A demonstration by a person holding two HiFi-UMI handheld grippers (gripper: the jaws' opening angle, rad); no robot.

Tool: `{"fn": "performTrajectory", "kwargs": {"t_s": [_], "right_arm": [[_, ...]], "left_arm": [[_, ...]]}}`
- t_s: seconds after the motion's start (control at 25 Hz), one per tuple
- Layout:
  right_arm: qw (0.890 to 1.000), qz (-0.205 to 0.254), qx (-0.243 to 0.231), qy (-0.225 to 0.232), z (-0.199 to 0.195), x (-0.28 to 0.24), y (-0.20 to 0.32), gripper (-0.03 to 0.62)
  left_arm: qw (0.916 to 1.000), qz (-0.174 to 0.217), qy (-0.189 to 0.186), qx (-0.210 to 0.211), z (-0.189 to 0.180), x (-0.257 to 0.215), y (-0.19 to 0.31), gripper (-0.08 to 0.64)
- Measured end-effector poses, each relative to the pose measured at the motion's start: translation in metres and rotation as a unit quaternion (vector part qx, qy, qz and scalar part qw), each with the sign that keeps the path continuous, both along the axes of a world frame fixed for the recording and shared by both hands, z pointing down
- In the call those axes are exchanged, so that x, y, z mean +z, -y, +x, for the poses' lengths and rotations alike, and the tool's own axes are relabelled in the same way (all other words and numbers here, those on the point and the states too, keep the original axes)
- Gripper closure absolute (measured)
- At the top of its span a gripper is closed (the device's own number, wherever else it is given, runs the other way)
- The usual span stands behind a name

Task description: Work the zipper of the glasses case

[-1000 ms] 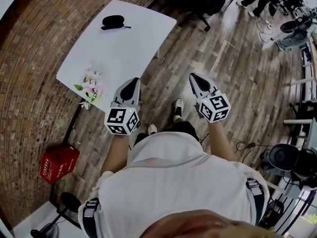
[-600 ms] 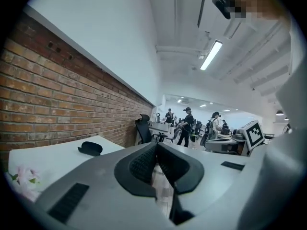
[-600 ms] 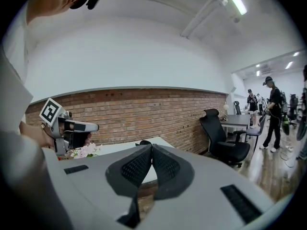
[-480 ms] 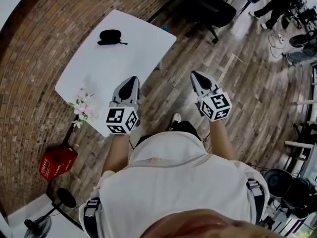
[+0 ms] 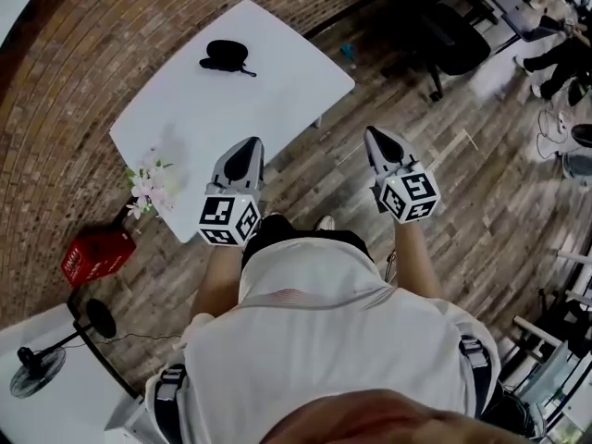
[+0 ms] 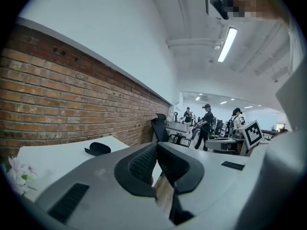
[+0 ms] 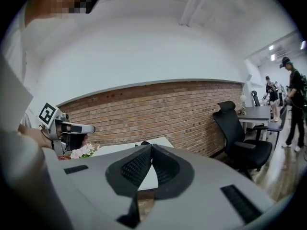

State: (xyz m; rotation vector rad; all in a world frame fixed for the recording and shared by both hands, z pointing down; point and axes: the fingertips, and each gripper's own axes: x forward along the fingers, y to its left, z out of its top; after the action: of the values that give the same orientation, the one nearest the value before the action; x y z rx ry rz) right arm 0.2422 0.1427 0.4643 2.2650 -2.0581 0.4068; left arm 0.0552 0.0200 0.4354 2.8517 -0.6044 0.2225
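Observation:
A black glasses case (image 5: 226,55) lies at the far end of a white table (image 5: 231,109), its zipper pull trailing to the right. The same case (image 6: 97,148) shows small on the tabletop in the left gripper view. My left gripper (image 5: 249,145) hangs over the table's near edge, jaws shut with nothing between them. My right gripper (image 5: 373,134) is over the wooden floor to the right of the table, also shut and empty. Both are well short of the case. In the right gripper view the left gripper (image 7: 89,128) shows at the left.
A bunch of pale flowers (image 5: 150,186) lies on the table's near left corner. A red crate (image 5: 95,253) and a fan (image 5: 35,368) stand on the floor at left. A black office chair (image 5: 442,35) is beyond the table; people stand by desks (image 6: 207,126).
The view has shifted: the table and case now sit nearer and more to the right beneath me. Both grippers stay shut and keep their places in front of my body.

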Motion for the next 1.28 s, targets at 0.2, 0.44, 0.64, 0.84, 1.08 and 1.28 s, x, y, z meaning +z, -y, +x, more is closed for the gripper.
{"fn": "performTrajectory", "kwargs": {"t_s": [0.2, 0.44, 0.64, 0.84, 1.08, 1.28], "right_arm": [[0.999, -0.009, -0.03, 0.007, 0.006, 0.007, 0.039, 0.54], [0.998, -0.024, -0.056, 0.0, 0.017, 0.004, 0.103, 0.54], [0.995, -0.031, -0.091, -0.012, 0.015, -0.004, 0.185, 0.54], [0.989, -0.049, -0.136, -0.02, -0.007, 0.001, 0.254, 0.54], [0.979, -0.068, -0.191, -0.021, -0.028, 0.015, 0.31, 0.54], [0.963, -0.066, -0.261, -0.016, -0.034, 0.021, 0.352, 0.54]], "left_arm": [[0.9996, -0.006, -0.002, -0.027, 0.007, 0.001, 0.031, 0.54], [0.9982, -0.017, -0.01, -0.056, 0.012, 0.003, 0.091, 0.54], [0.9958, -0.023, -0.016, -0.087, 0.001, 0.006, 0.152, 0.54], [0.9911, -0.033, -0.02, -0.127, -0.018, 0.016, 0.208, 0.54], [0.9856, -0.047, -0.015, -0.162, -0.034, 0.027, 0.242, 0.54], [0.9723, -0.055, -0.005, -0.227, -0.044, 0.032, 0.251, 0.54]]}}
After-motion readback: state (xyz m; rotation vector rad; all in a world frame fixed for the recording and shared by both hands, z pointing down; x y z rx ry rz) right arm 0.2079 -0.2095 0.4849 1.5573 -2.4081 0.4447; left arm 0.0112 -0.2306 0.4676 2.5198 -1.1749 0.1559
